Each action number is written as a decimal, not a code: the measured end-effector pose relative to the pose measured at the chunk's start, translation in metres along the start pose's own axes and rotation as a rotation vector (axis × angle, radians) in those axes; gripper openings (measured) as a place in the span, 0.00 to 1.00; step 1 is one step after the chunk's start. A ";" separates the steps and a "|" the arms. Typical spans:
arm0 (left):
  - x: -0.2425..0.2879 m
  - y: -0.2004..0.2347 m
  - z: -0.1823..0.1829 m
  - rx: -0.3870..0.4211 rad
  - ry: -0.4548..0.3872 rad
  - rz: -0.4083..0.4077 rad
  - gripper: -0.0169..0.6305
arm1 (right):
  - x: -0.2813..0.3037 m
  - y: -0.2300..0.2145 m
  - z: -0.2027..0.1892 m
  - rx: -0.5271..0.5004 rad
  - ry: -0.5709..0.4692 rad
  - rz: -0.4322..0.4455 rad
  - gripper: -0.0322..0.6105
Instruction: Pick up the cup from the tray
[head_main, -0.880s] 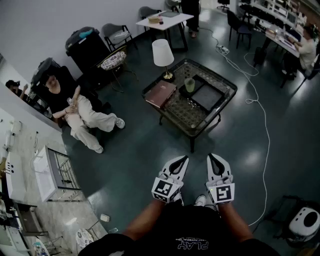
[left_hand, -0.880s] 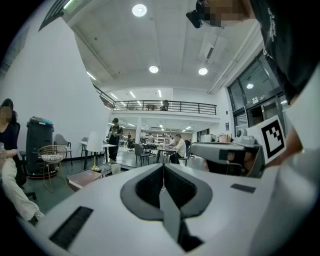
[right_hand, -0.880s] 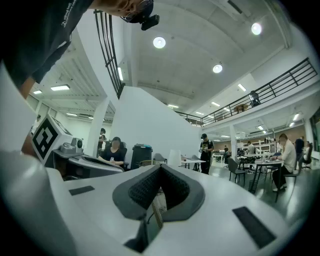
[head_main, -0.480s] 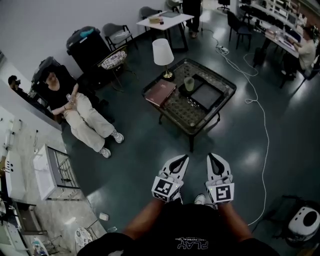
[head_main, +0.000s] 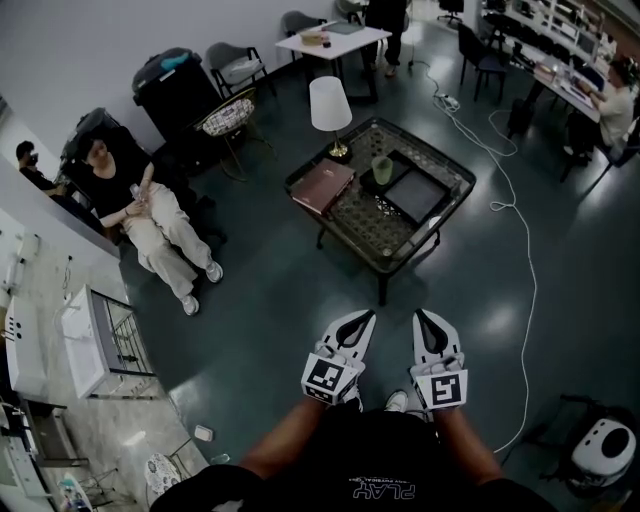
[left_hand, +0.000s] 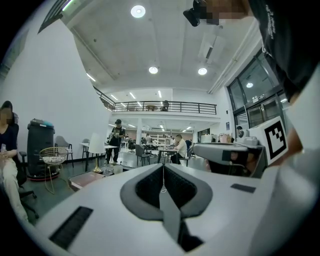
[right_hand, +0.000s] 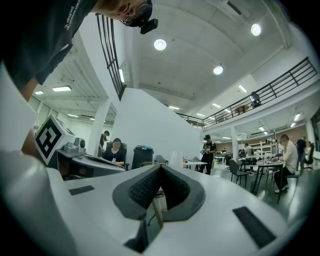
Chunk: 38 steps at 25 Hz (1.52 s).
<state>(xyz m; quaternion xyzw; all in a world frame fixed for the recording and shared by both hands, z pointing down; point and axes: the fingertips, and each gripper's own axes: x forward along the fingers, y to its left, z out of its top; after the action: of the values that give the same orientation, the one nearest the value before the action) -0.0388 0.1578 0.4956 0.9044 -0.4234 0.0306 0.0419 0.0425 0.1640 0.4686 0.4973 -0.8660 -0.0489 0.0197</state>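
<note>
A pale green cup (head_main: 380, 168) stands on a dark tray (head_main: 412, 194) on the low glass table (head_main: 352, 218) ahead of me. Both grippers are held close to my body, well short of the table. My left gripper (head_main: 364, 318) is shut with nothing in it; in its own view the pads meet at the tip (left_hand: 163, 167). My right gripper (head_main: 424, 317) is likewise shut and empty, its pads meeting (right_hand: 160, 167). The cup shows small beside the lamp in the left gripper view (left_hand: 109, 169).
On the table also stand a white-shaded lamp (head_main: 329, 104) and a reddish book (head_main: 322, 186). A person sits in a chair (head_main: 135, 206) at left. A white cable (head_main: 525, 250) runs over the dark floor to the right. A white table (head_main: 330, 40) and chairs stand beyond.
The grippers have not moved. The seated person at left has drawn their legs in and shifted a little.
</note>
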 end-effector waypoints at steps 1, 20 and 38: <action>0.000 0.004 0.000 0.001 0.000 -0.002 0.04 | 0.003 0.002 0.002 -0.003 -0.002 0.002 0.07; 0.008 0.059 0.002 -0.001 -0.014 -0.106 0.04 | 0.056 0.013 0.010 -0.001 -0.009 -0.091 0.07; 0.024 0.073 0.014 0.008 -0.029 -0.118 0.04 | 0.075 0.005 0.004 -0.017 0.017 -0.086 0.07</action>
<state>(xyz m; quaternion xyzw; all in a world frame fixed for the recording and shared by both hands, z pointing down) -0.0796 0.0917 0.4877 0.9283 -0.3699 0.0165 0.0339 -0.0001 0.1016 0.4636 0.5343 -0.8431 -0.0531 0.0293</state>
